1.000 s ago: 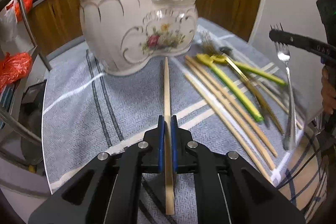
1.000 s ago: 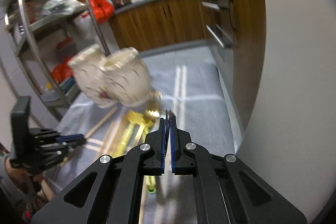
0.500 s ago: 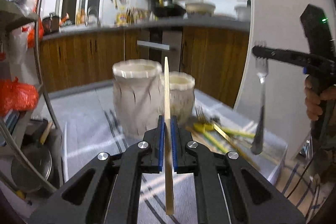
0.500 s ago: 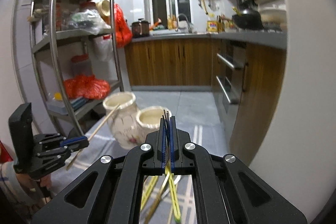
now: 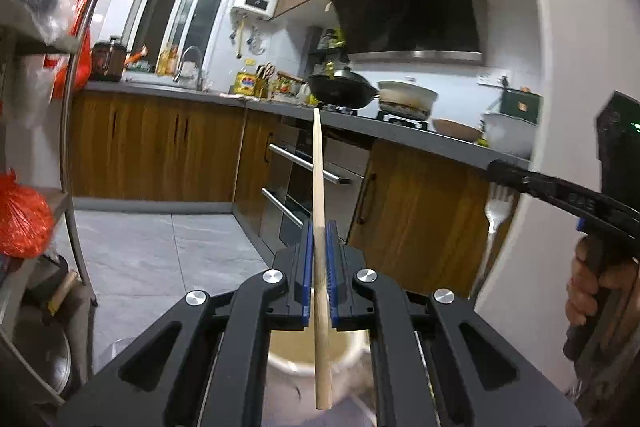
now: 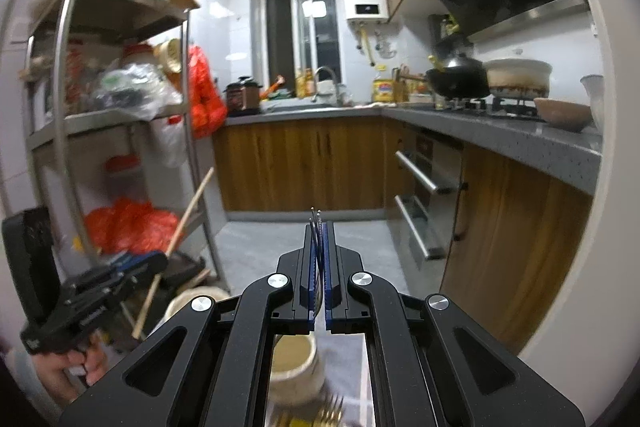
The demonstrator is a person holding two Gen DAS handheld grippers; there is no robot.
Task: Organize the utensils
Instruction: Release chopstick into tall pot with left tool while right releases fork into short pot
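My left gripper (image 5: pixel 319 227) is shut on a wooden chopstick (image 5: pixel 319 195), held upright above the cream ceramic holder (image 5: pixel 304 355), whose opening shows below the jaws. My right gripper (image 6: pixel 319 227) is shut on a metal fork (image 6: pixel 317 223), tines up, above the holder's second opening (image 6: pixel 292 359). The fork (image 5: pixel 494 215) hangs from the right gripper at the right of the left wrist view. The left gripper (image 6: pixel 156 259) with the chopstick (image 6: pixel 180 227) shows at the lower left of the right wrist view.
A metal shelf rack (image 6: pixel 64 131) with red bags stands to the left. Wooden kitchen cabinets (image 6: pixel 304 163) and a grey countertop (image 6: pixel 500 131) with pots run along the back and right. Gold utensils (image 6: pixel 328 411) lie below on the table.
Both grippers have risen and tilted up, carrying the chopstick and the fork from table level to above the holder. The holder has dropped to the bottom of both views.
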